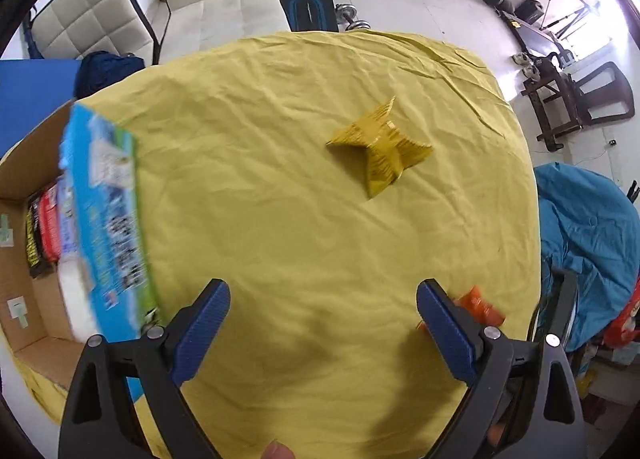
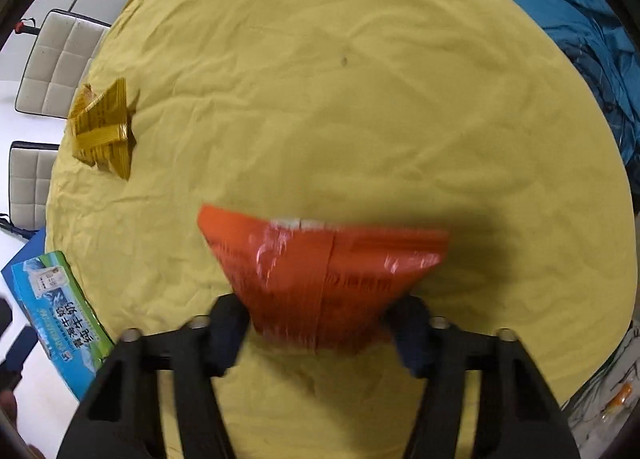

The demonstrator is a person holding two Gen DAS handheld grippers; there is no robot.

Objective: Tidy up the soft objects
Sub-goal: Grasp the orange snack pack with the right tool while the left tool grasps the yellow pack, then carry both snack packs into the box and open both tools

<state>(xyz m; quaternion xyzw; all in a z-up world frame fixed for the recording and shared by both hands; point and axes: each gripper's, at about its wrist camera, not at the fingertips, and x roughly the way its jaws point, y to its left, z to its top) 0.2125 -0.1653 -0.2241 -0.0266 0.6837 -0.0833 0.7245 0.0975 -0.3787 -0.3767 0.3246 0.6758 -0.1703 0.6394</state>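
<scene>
Right hand-held gripper (image 2: 320, 323) clamping blurred orange packet (image 2: 324, 279) (print unreadable), fingertips hidden.

A cloth (image 1: 304, 179) covers the worktop. Near its middle lies a crumpled snack packet (image 1: 382, 149), well apart from everything else; in the right wrist view it sits far to the left. At the left edge of the worktop a cardboard box (image 1: 24, 219) stands open, with packets (image 1: 42, 227) lying inside it. A tissue pack (image 1: 106, 219) is over the box's near rim, between the box and the cloth. The left hand-held gripper (image 1: 322, 299) is above bare cloth, with nothing between its fingers. To its right, the right hand-held gripper (image 2: 320, 323) has a snack bag (image 2: 324, 271) between its fingers, above the cloth. Chairs (image 1: 100, 15) stand behind the worktop, and a bean bag (image 1: 592, 243) sits to its right.
</scene>
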